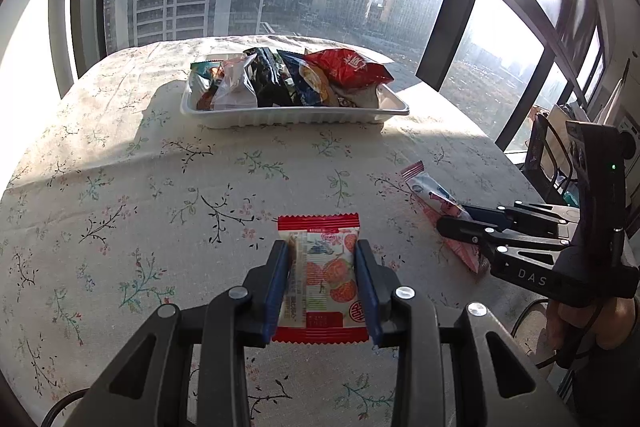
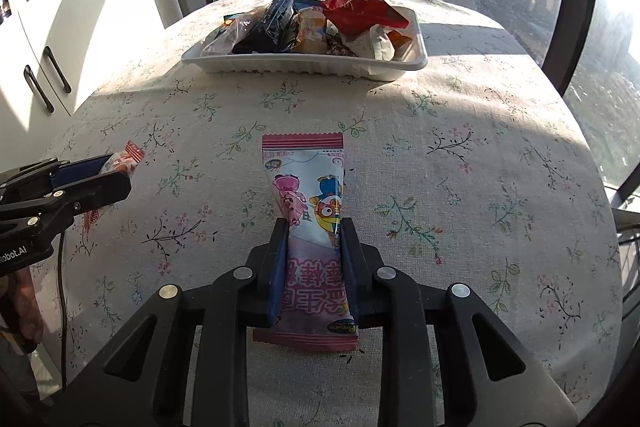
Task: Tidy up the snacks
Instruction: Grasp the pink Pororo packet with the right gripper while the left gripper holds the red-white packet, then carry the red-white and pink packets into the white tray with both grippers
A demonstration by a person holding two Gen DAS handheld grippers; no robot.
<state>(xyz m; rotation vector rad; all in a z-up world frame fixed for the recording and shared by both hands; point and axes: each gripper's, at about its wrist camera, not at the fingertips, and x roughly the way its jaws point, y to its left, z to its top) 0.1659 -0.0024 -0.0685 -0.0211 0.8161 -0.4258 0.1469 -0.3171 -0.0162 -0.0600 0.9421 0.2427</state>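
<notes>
My left gripper (image 1: 322,247) is shut on a red-and-white snack packet (image 1: 320,279) with orange fruit printed on it, low over the floral tablecloth. My right gripper (image 2: 314,227) is shut on a long pink cartoon snack packet (image 2: 310,227). The right gripper also shows in the left wrist view (image 1: 448,223), gripping the pink packet (image 1: 432,195). The left gripper shows in the right wrist view (image 2: 116,173) with the red packet (image 2: 124,159). A white tray (image 1: 280,115) at the far side holds several snack bags; it also shows in the right wrist view (image 2: 304,65).
The round table wears a floral cloth (image 1: 120,167). Large windows stand behind the tray. White cabinets (image 2: 48,67) are to the left. A dark chair or rack (image 1: 548,155) stands off the table's right edge.
</notes>
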